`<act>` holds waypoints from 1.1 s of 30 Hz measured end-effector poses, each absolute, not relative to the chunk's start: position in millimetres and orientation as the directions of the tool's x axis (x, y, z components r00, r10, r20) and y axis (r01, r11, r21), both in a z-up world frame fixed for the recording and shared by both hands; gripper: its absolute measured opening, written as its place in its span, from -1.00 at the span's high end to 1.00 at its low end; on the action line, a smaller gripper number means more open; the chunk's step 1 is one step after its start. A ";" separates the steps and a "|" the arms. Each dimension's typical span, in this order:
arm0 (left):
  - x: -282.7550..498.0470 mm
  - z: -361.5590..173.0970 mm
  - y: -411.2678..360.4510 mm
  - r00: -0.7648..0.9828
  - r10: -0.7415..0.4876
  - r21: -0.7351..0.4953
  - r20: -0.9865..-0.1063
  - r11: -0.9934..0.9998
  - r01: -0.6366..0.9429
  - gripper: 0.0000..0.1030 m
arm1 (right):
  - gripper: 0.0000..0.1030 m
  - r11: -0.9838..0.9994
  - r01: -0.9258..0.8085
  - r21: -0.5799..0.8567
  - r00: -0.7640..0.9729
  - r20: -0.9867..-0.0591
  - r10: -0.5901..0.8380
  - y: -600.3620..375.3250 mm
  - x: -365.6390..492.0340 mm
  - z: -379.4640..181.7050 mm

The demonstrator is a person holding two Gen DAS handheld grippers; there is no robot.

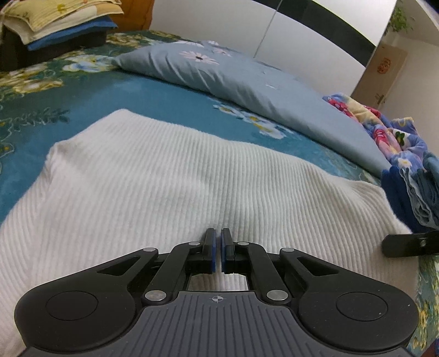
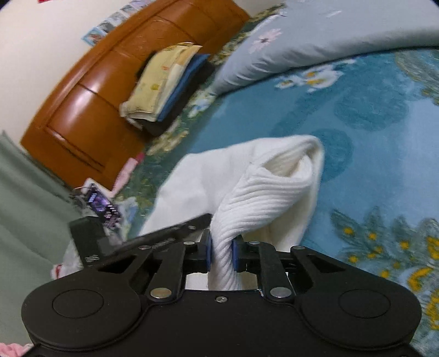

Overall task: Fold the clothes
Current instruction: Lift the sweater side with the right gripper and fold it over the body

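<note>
Left wrist view: the left gripper (image 1: 218,233) hovers low over a white ribbed sweater (image 1: 170,175), its jaws drawn almost together with only a narrow slit between the blue pads and nothing held. The sweater lies spread flat on the bed (image 1: 153,96), which is covered by a teal floral sheet. At the right edge a black part of the right gripper (image 1: 408,244) shows over the sweater's far corner. Beyond the sweater lie a grey-blue pillow (image 1: 233,74) with daisy prints and, to the right, a crumpled floral cloth (image 1: 384,129). Far left, a stack of folded clothes (image 1: 55,24) rests near the bed's head.

Right wrist view: the right gripper (image 2: 221,241) has its jaws clamped on a bunched fold of the white ribbed sweater (image 2: 260,192), lifted clear of the sheet. The remainder of the sweater trails behind onto the bed (image 2: 343,123). Farther off stand the folded stack (image 2: 164,85), the pillow (image 2: 301,46) and an orange wooden headboard (image 2: 90,90).
</note>
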State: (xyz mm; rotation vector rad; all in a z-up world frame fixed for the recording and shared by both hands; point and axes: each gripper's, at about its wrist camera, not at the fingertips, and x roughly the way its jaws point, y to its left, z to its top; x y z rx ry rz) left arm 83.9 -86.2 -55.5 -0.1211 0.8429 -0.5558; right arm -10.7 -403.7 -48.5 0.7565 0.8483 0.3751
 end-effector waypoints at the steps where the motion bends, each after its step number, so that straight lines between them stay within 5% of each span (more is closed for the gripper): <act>1: 83.4 -55.4 -86.9 0.534 -0.512 -0.312 -0.673 0.851 0.422 0.95 | 0.68 0.689 -0.004 0.725 0.616 -0.541 0.572 -403.3 -11.1 -47.8; 17: 81.4 -53.1 -92.1 0.541 -0.489 -0.272 -0.684 0.860 0.432 0.95 | 0.18 0.634 0.057 0.772 0.586 -0.540 0.605 -419.5 -14.6 -81.7; 21: 81.8 -52.2 -93.3 0.539 -0.484 -0.260 -0.690 0.860 0.439 0.94 | 0.25 0.584 0.056 0.810 0.584 -0.501 0.639 -417.3 -6.5 -96.4; 26: 81.0 -52.0 -96.4 0.544 -0.472 -0.238 -0.694 0.863 0.446 0.94 | 0.56 0.544 0.056 0.837 0.597 -0.465 0.653 -418.6 -2.1 -106.9; 33: 79.0 -53.4 -98.2 0.552 -0.467 -0.219 -0.691 0.862 0.456 0.94 | 0.63 0.581 0.011 0.814 0.625 -0.460 0.631 -408.7 -5.6 -92.5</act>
